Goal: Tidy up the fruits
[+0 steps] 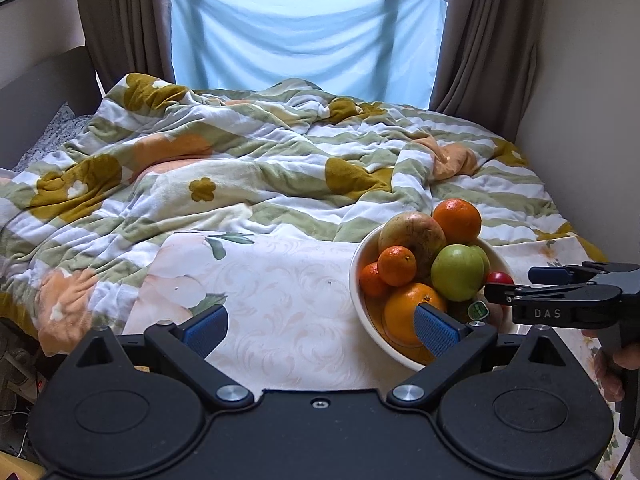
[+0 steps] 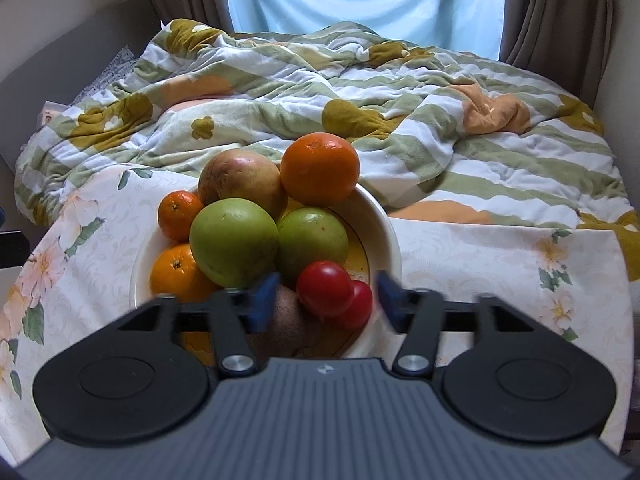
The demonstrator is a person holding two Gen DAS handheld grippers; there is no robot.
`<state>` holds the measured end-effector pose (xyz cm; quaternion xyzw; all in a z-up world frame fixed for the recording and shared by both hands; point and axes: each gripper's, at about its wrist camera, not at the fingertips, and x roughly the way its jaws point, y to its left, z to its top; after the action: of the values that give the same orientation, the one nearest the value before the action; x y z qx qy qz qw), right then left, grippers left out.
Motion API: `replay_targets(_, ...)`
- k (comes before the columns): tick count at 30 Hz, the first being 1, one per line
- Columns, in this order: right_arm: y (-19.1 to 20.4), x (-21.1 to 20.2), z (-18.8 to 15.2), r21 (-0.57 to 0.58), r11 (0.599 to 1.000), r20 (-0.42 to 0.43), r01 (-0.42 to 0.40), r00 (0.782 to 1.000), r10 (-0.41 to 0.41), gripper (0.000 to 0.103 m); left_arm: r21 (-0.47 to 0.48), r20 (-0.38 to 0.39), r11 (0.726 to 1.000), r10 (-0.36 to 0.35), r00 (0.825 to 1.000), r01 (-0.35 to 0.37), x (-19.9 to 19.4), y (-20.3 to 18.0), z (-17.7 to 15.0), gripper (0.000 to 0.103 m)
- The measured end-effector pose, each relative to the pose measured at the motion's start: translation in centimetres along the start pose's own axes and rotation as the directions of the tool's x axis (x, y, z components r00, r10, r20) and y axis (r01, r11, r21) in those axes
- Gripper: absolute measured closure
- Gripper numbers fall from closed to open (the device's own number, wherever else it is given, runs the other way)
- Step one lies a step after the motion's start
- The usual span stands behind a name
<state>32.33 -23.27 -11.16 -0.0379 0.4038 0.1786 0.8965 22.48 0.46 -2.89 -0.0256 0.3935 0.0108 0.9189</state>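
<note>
A cream bowl (image 2: 389, 236) (image 1: 356, 280) on a floral tablecloth holds several fruits. Among them are a big orange (image 2: 319, 168), a pale apple (image 2: 240, 182), two green apples (image 2: 234, 242) and two small red fruits (image 2: 324, 288). A brown kiwi (image 2: 286, 322) lies at the bowl's near side. My right gripper (image 2: 326, 298) is open over the near rim. The red fruits lie between its blue pads (image 2: 262, 300), untouched. In the left wrist view, my left gripper (image 1: 320, 332) is open and empty to the left of the bowl. Its right finger overlaps an orange (image 1: 408, 306). The right gripper (image 1: 512, 282) comes in from the right.
The tablecloth (image 1: 280, 292) covers a table that butts against a bed with a rumpled striped flower quilt (image 1: 240, 160). Brown curtains and a blue sheet over the window stand behind. A person's hand (image 1: 612, 360) grips the right tool's handle. Clutter sits on the floor at far left.
</note>
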Motion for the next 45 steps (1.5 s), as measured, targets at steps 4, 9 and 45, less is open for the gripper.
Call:
replay_targets(4, 0.3, -1.5, -0.3, -0.006, 1.0, 0.014, 0.017, 1.0, -0.017, 0.016, 0.003, 0.025, 1.0, -0.008, 1.0, 0.008, -1.6, 0.2, -0.4, 0.002)
replay_targets(9, 1.1, -5.0, -0.8, 0.003, 0.999, 0.057, 0.037, 0.998, -0.037, 0.016, 0.015, 0.075, 1.0, -0.021, 0.997, 0.02, -4.5, 0.1, -0.9, 0.002)
replay_targets(45, 7.1, -26.9, -10.9, 0.22, 0.933, 0.04, 0.284, 0.953, -0.299, 0.0, 0.127, 0.121, 0.992, -0.019, 0.993, 0.004, -17.5, 0.4, -8.0, 0.0)
